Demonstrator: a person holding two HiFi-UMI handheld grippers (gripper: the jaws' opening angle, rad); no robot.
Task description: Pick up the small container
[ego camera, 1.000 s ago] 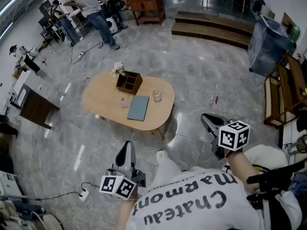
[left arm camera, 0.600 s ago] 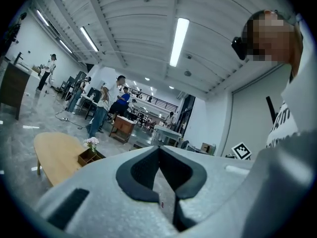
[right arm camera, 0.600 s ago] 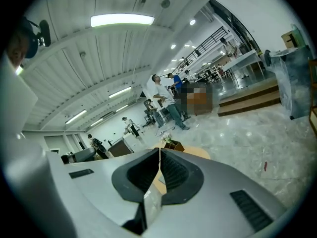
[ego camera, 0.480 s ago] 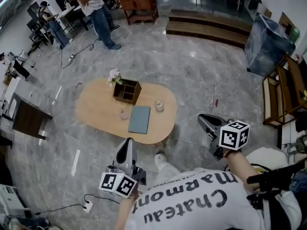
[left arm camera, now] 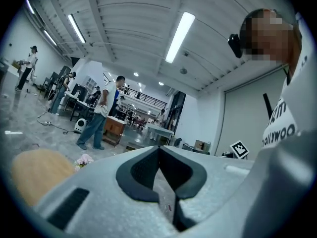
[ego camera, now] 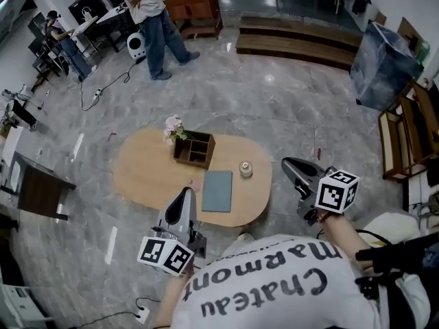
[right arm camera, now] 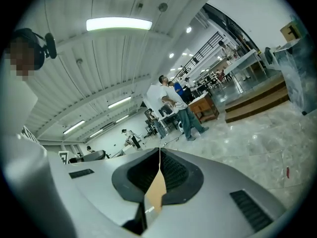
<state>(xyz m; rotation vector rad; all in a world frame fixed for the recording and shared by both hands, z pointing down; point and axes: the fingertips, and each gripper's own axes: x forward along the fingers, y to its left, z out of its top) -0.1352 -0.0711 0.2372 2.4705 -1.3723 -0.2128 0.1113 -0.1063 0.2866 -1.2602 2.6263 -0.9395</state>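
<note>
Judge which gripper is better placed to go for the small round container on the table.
Probably the right gripper: it sits off the right end of the table, nearest the small round container. The left gripper is beyond the grey mat. Both are shut, so either must open.

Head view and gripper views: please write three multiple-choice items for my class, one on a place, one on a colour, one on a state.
1. Where is the small lidded container?
A. on the oval table, picture-right of the wooden organiser
B. inside the organiser
C. on the floor

2. What colour is the flat mat?
A. red
B. blue-grey
C. yellow

3. How is the right gripper?
A. wide open
B. shut on the container
C. shut, empty

Key:
1 A, it stands on bare tabletop beside the organiser.
2 B, the head view shows it blue-grey.
3 C, its jaws meet with nothing between them.
</note>
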